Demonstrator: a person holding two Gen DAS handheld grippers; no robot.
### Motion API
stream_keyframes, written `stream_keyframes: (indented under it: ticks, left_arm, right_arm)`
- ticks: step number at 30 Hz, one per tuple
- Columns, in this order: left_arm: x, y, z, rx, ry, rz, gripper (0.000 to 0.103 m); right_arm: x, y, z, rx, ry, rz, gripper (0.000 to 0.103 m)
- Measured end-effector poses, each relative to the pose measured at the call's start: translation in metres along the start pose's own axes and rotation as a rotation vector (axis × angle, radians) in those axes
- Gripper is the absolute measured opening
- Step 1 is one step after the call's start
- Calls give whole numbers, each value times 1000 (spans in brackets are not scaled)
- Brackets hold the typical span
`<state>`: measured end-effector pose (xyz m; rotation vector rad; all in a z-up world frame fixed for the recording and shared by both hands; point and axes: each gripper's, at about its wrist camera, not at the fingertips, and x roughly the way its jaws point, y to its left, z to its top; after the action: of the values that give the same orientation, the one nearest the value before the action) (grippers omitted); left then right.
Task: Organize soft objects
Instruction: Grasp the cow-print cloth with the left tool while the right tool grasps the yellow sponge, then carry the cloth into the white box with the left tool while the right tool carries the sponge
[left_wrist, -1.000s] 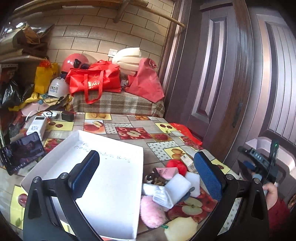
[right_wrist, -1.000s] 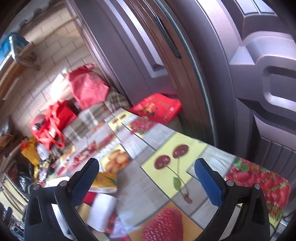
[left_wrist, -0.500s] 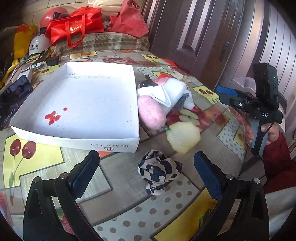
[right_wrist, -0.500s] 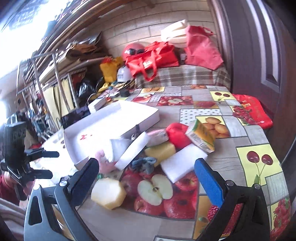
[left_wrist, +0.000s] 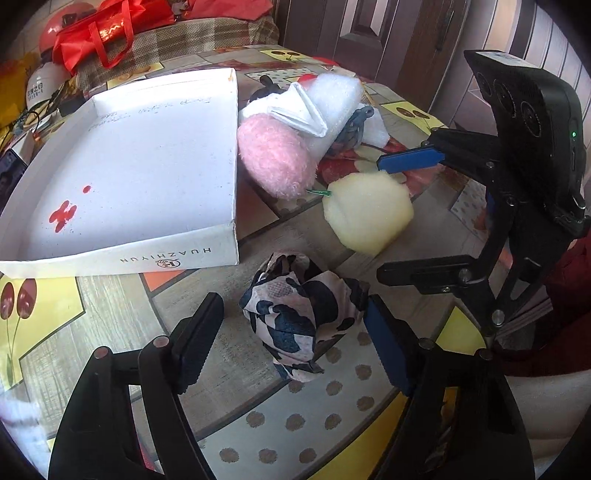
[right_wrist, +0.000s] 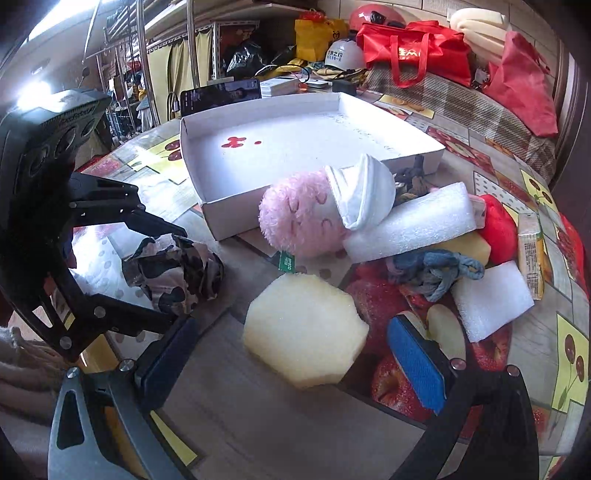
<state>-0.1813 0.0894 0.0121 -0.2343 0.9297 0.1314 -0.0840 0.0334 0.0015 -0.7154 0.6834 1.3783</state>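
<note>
A black-and-white patterned cloth bundle (left_wrist: 301, 314) lies on the table between the open fingers of my left gripper (left_wrist: 295, 338); the right pad touches it. The bundle also shows in the right wrist view (right_wrist: 173, 271). A pale yellow sponge (right_wrist: 304, 334) lies between the open fingers of my right gripper (right_wrist: 291, 363); it also shows in the left wrist view (left_wrist: 367, 212), as does the right gripper (left_wrist: 402, 214). A white shallow box (left_wrist: 122, 254) stands on the table. A pink plush (left_wrist: 275, 160), white cloths (left_wrist: 299, 110) and foam (right_wrist: 410, 225) lie beside it.
A blue-grey rag (right_wrist: 434, 271), a red soft thing (right_wrist: 498, 227), a white foam block (right_wrist: 491, 299) and a juice carton (right_wrist: 530, 249) lie at the right. Red bags (right_wrist: 413, 51), a helmet (right_wrist: 345, 53) and a phone (right_wrist: 219, 96) stand behind the box.
Both grippers have come down close to the table. The left now straddles the patterned bundle, and the right now straddles the yellow sponge. Both stay open.
</note>
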Motion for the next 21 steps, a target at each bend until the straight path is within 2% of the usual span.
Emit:
stream_keyframes:
  ticks: [4, 5, 7, 9, 10, 13, 15, 17, 19, 21]
  left_arm:
    - [7, -3, 8, 30, 20, 10, 79]
    - [8, -4, 9, 45, 18, 21, 79]
    - [9, -6, 10, 66, 12, 32, 64]
    - [7, -4, 9, 56, 4, 19, 47]
    - [5, -2, 9, 51, -1, 3, 43]
    - [-6, -1, 3, 63, -41, 9, 41]
    - [-20, -1, 0, 74, -102, 6, 41]
    - [-41, 0, -3, 93, -211, 26, 41]
    - [-63, 2, -5, 107, -362, 103, 41]
    - [-79, 12, -4, 71, -491, 171, 41]
  right_arm:
    - [8, 2, -5, -5, 38, 14, 86]
    - [9, 3, -6, -8, 44, 20, 77]
    - [5, 2, -8, -11, 31, 34, 62]
    - [2, 1, -8, -8, 22, 41, 58]
    - [-1, 0, -8, -9, 15, 39, 57]
    - [-18, -1, -8, -10, -39, 48, 55]
    - [-39, -2, -5, -18, -114, 52, 55]
    - [-64, -7, -1, -7, -210, 38, 55]
    - [-88, -17, 3, 30, -329, -4, 55]
    - [-105, -32, 6, 98, -449, -69, 56]
